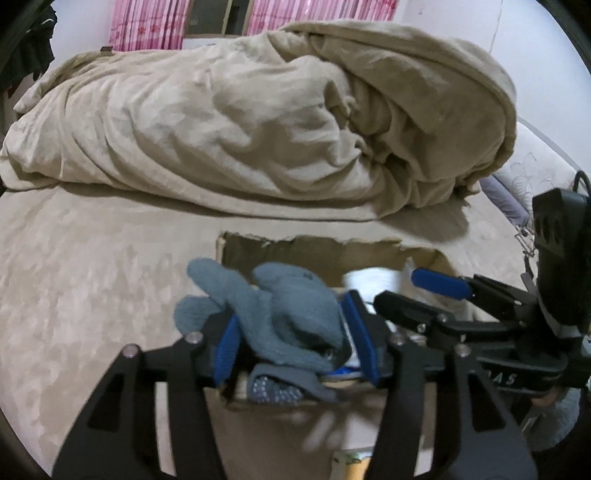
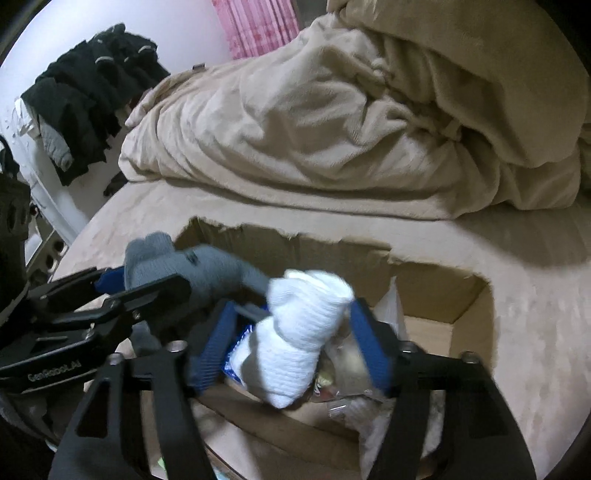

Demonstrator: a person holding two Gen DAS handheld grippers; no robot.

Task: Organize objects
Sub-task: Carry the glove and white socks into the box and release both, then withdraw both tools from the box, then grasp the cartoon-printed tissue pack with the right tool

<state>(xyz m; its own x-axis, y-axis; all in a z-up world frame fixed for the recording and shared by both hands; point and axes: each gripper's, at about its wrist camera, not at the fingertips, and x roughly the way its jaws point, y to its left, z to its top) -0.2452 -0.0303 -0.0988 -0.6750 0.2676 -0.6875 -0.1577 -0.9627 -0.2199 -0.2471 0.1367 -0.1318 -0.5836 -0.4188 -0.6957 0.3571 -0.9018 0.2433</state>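
Note:
My left gripper (image 1: 295, 332) is shut on a bundle of grey-blue socks (image 1: 280, 314) and holds it over the open cardboard box (image 1: 317, 247) on the bed. My right gripper (image 2: 295, 336) is shut on a rolled white sock (image 2: 299, 332) over the same box (image 2: 454, 306), just right of the left gripper. In the right wrist view the grey socks (image 2: 199, 273) and the left gripper (image 2: 144, 284) show at the left. In the left wrist view the right gripper (image 1: 417, 291) shows at the right, with part of the white sock (image 1: 369, 282) behind it.
A crumpled beige duvet (image 1: 277, 122) lies heaped behind the box on the beige bed (image 1: 92, 266). Packets and other items (image 2: 343, 373) lie inside the box. Dark clothes (image 2: 85, 96) hang at the far left. Pink curtains (image 1: 147, 26) hang at the back wall.

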